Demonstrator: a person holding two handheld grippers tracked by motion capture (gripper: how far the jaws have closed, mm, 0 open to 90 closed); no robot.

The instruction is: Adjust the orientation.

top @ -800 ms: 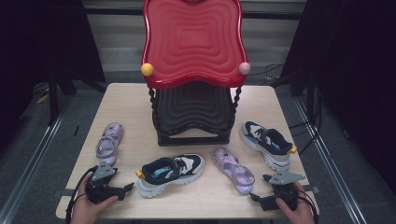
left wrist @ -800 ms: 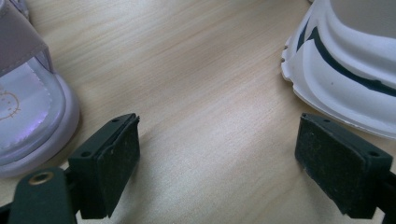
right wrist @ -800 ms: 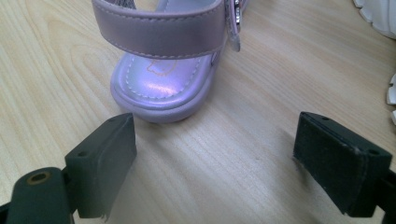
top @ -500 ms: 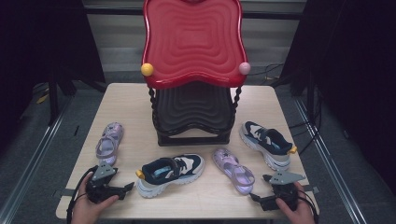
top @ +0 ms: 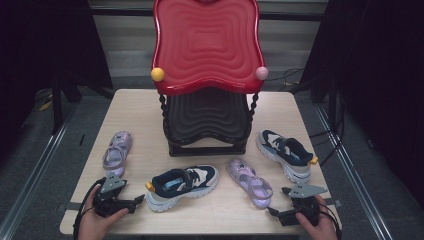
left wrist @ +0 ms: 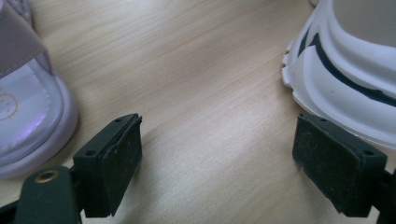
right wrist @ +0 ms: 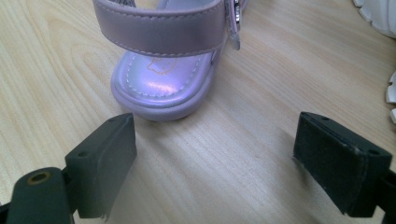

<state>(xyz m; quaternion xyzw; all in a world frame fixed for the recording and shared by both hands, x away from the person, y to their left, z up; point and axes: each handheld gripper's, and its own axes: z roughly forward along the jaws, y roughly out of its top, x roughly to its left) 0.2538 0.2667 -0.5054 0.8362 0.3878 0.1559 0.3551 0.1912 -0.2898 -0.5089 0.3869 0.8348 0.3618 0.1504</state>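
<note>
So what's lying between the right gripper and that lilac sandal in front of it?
Nothing: in the right gripper view, just bare wooden tabletop separates the open right gripper from the lilac sandal.

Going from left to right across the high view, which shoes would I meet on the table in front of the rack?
Left purple sandal → navy and white sneaker → second purple sandal → second navy sneaker.
</note>
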